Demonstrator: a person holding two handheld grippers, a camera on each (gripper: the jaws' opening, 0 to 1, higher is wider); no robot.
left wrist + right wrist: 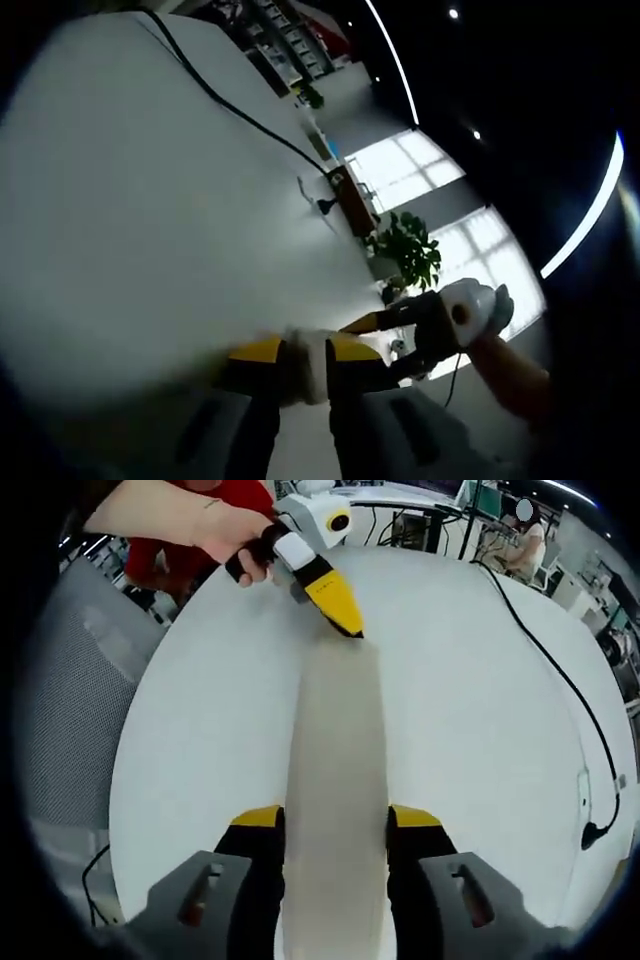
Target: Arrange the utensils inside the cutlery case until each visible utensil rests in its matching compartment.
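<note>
White and round, the bench [470, 710] carries a long pale case [335, 810] across its middle. The case is clamped at one end by the right hand-held gripper [335, 825] and at the other by the left hand-held gripper [305, 360]. No utensils can be made out, so sorting appears unstarted.

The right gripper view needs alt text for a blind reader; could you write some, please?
A long pale case lies on a round white table, clamped at its near end by the right gripper. The left gripper, held by a person's hand, grips the far end. A black cable crosses the table.
</note>
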